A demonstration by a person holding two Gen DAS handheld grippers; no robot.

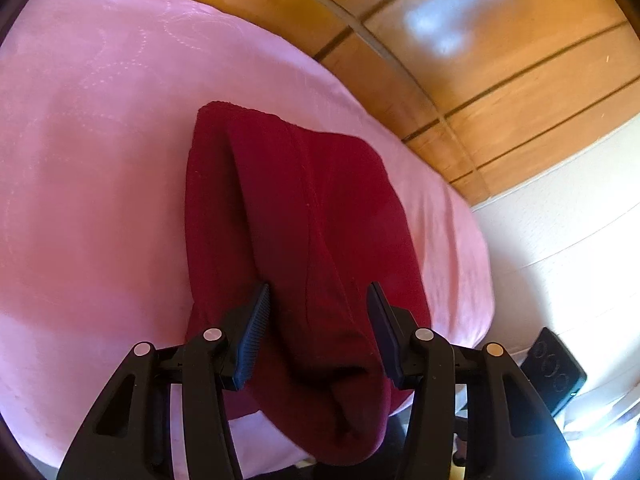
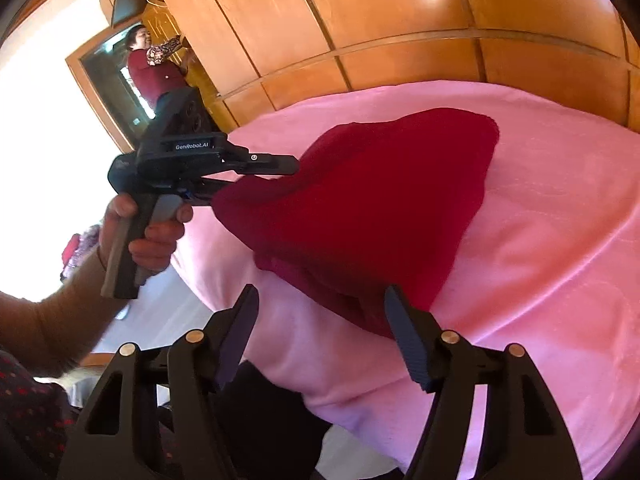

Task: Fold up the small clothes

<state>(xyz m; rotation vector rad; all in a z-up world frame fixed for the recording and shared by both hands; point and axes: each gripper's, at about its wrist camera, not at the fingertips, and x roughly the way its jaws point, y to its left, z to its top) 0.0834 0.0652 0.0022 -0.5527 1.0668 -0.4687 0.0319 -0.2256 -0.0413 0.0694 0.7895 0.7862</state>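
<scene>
A pink bedspread (image 1: 100, 160) is backed by wooden panelling (image 1: 500, 80). The dark red garment (image 1: 288, 208) is straddled, ungripped, by the released left gripper (image 1: 318, 300); the right gripper (image 2: 320, 312) is spread, empty.

Pink bed (image 1: 100, 160) open around red garment (image 1: 304, 216); wardrobe (image 1: 500, 92) behind

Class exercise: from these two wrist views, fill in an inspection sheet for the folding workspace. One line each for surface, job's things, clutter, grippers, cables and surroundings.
Surface: pink blanket spread over a bed, mostly smooth.
Job's things: one dark red garment, folded lengthwise, its near end hanging over the bed edge.
Clutter: nothing seen on the blanket.
Grippers: left gripper open, garment between its fingers, not pinched; right gripper open at the garment's edge, holding nothing.
Cables: nothing seen.
Surroundings: wooden wardrobe panels behind the bed; white wall; a person reflected in a mirror.
</scene>
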